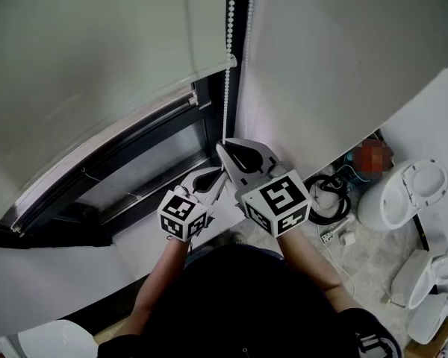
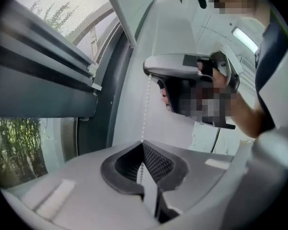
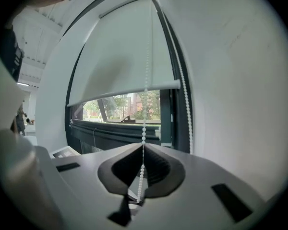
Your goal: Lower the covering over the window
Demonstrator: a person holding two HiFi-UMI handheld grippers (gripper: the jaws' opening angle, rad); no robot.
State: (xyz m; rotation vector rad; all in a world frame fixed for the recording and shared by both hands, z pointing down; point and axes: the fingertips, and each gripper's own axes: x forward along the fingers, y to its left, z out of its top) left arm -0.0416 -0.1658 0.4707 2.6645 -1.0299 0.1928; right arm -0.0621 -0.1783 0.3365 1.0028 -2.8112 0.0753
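you have both grippers on the same strand of the thin white plastic bead chain [image 1: 225, 88], so i read this as a hand-over-hand pull. the right gripper [image 3: 143, 146] is fully closed, with the beads pinched where its pads meet. the left gripper [image 2: 143, 150] is closed on the chain too, lower down. from the left gripper view, the right one sits directly above it on the same run of beads.

to do the step well, pull straight down along the chain's own line, not out from the wall, so the beads feed cleanly at the top. release only one gripper at a time, so the strand never goes slack, and take each fresh grip high for a long stroke. watch the blind's pale bottom bar [image 3: 125, 94]. if it climbs, you are on the wrong strand; the second strand [image 3: 185, 85] hangs just beside this one, against the dark window frame [image 1: 134, 155]. go steadily, since a chain this fine could slip through the pads under a jerk.

the white fabric roller blind [image 3: 120, 51] hangs above and ahead of both grippers. it is partly lowered, with a band of uncovered glass between its bottom bar and the frame's lower rail. the chain drops along the blind's right edge, through the right gripper and then the left.
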